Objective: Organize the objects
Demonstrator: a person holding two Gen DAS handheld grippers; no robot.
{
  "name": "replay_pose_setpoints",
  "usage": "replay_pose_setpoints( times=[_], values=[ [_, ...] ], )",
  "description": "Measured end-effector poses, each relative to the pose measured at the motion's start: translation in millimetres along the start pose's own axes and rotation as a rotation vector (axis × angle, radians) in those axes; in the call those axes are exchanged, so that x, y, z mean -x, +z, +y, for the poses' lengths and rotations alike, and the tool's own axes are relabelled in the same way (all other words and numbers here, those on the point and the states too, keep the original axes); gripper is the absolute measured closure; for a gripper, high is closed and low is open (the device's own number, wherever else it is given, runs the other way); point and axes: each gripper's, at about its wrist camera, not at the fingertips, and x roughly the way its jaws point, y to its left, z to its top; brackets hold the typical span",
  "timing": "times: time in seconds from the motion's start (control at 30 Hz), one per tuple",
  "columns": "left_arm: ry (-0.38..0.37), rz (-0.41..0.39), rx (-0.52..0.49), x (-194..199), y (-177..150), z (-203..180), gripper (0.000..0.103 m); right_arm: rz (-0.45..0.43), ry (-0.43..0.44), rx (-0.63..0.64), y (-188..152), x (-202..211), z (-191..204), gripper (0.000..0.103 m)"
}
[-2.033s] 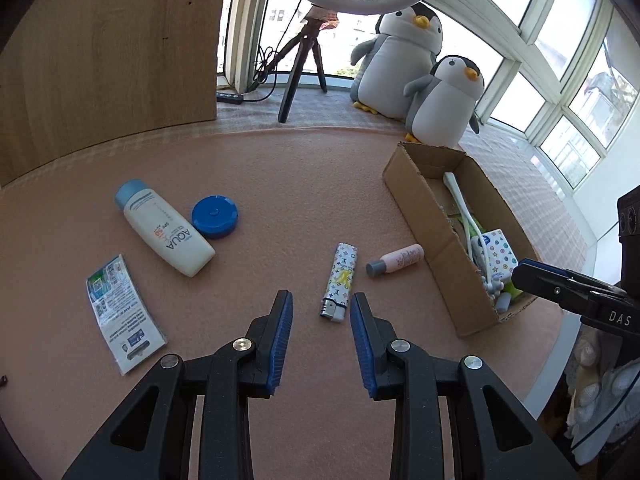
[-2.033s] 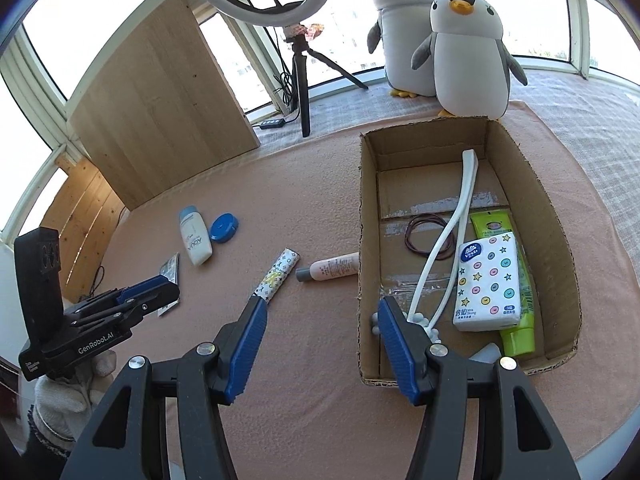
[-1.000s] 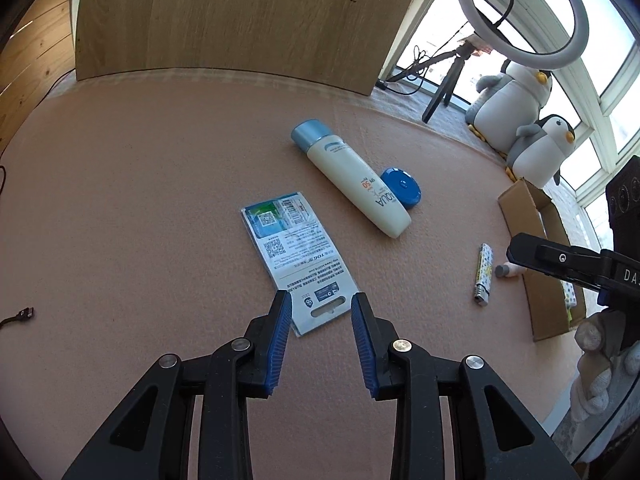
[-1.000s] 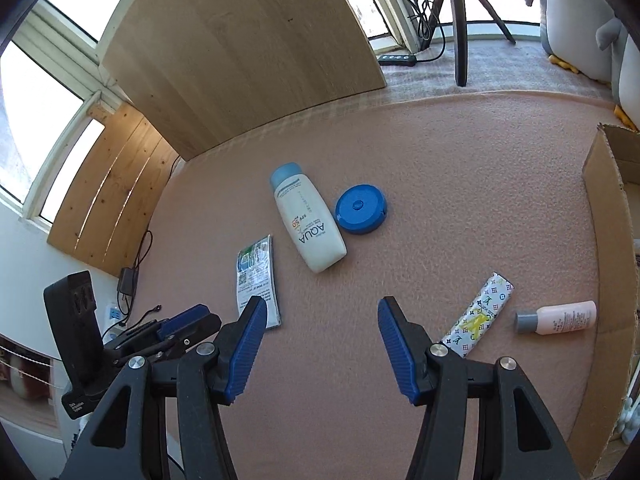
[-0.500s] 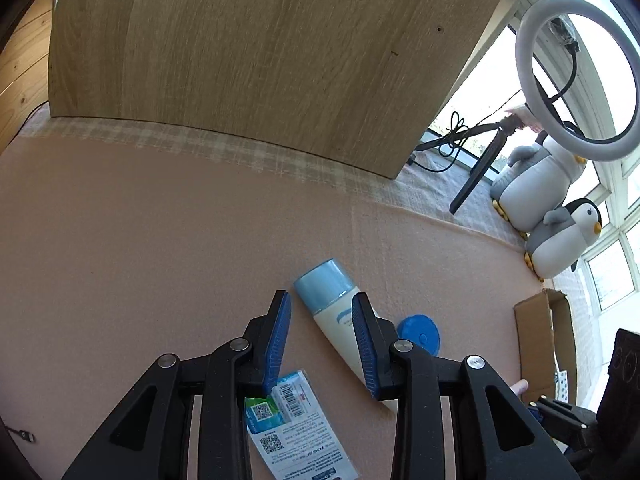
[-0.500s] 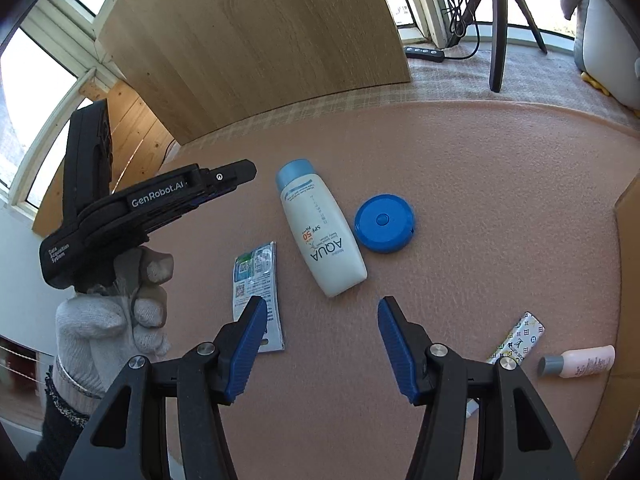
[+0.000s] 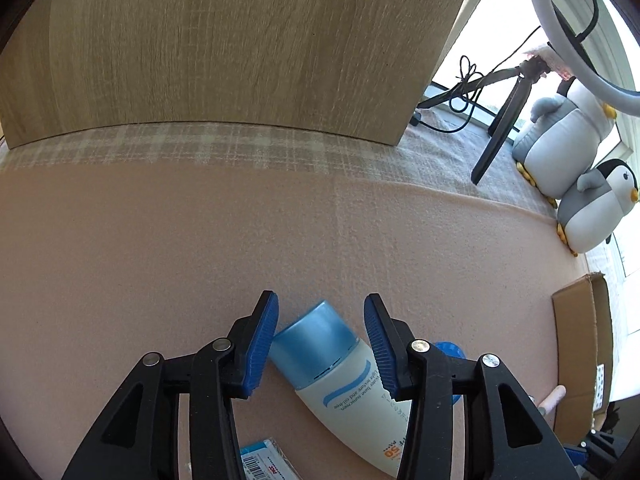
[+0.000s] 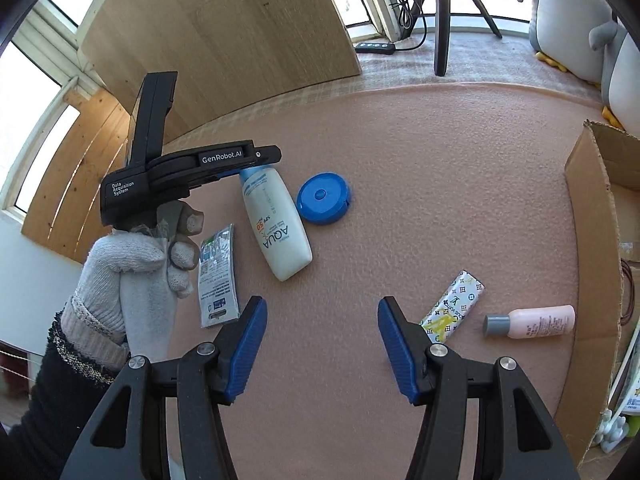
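A white AQUA sunscreen bottle (image 8: 276,224) with a light-blue cap (image 7: 316,340) lies flat on the pink mat (image 7: 200,240). My left gripper (image 7: 320,299) is open and low over the mat, one blue pad on each side of the cap; whether they touch it is unclear. In the right wrist view the left gripper (image 8: 256,160) covers the cap end. My right gripper (image 8: 320,306) hangs open and empty over bare mat, nearer the camera than the bottle. A blue round case (image 8: 323,198) sits just right of the bottle and a flat sachet (image 8: 218,276) just left.
A patterned lighter (image 8: 454,306) and a small pink bottle (image 8: 536,322) lie near the cardboard box (image 8: 592,240) at the right. A gloved hand (image 8: 132,264) holds the left gripper. A wooden board (image 7: 220,48), tripod (image 7: 500,132) and plush penguins (image 7: 592,208) stand behind the mat.
My left gripper has dropped and moved forward to the bottle's cap end, and its jaws now straddle the cap. The right gripper has shifted only slightly closer.
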Motion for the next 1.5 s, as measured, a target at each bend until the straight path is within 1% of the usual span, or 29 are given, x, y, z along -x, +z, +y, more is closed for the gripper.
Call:
replay_pose_setpoints(
  times=[0.1,0.17,0.23,0.43,0.53,0.7,0.93,0.97,1.03,1.13,1.27,1.4,1.5],
  values=[
    [-0.005,0.014,-0.034,-2.9,-15.6,-7.3,0.055,0.003,0.003,-0.009,-2.0,2.6,-2.9,0.049],
    [0.005,0.015,-0.073,-1.8,-24.6,-14.7,0.055,0.005,0.006,-0.004,-4.8,3.5,-4.3,0.049],
    [0.023,0.009,-0.108,1.2,-33.2,-20.4,0.055,0.010,0.002,-0.006,-7.4,2.6,-5.0,0.049],
    [0.032,-0.001,-0.228,8.9,-61.9,-45.7,0.055,0.013,0.024,-0.023,-17.7,7.1,-6.4,0.049],
    [0.012,-0.001,-0.268,14.1,-75.3,-52.8,0.055,0.017,0.024,-0.030,-24.1,8.3,-7.3,0.049],
    [-0.034,0.001,-0.285,22.0,-94.3,-60.9,0.055,0.036,0.028,-0.036,-38.5,8.6,-9.9,0.049],
    [-0.079,0.008,-0.377,30.2,-124.1,-81.4,0.055,0.038,0.044,-0.067,-49.3,11.8,-18.7,0.049],
    [-0.093,0.014,-0.375,31.4,-126.1,-82.2,0.055,0.039,0.046,-0.072,-49.9,12.1,-20.5,0.049],
    [-0.123,0.030,-0.347,34.9,-128.1,-80.2,0.051,0.044,0.053,-0.081,-49.8,11.5,-23.6,0.049],
    [-0.164,0.035,-0.259,44.3,-128.4,-67.6,0.050,0.054,0.065,-0.086,-48.5,9.1,-26.7,0.049],
    [-0.174,0.017,-0.169,64.4,-139.2,-43.0,0.047,0.067,0.081,-0.078,-46.8,3.6,-26.6,0.049],
    [-0.156,0.011,-0.154,79.1,-155.4,-32.4,0.046,0.096,0.101,-0.065,-42.2,-6.9,-23.6,0.049],
    [-0.173,0.015,-0.124,87.8,-167.3,-26.7,0.046,0.126,0.119,-0.037,-39.9,-15.9,-16.8,0.049]
  ],
)
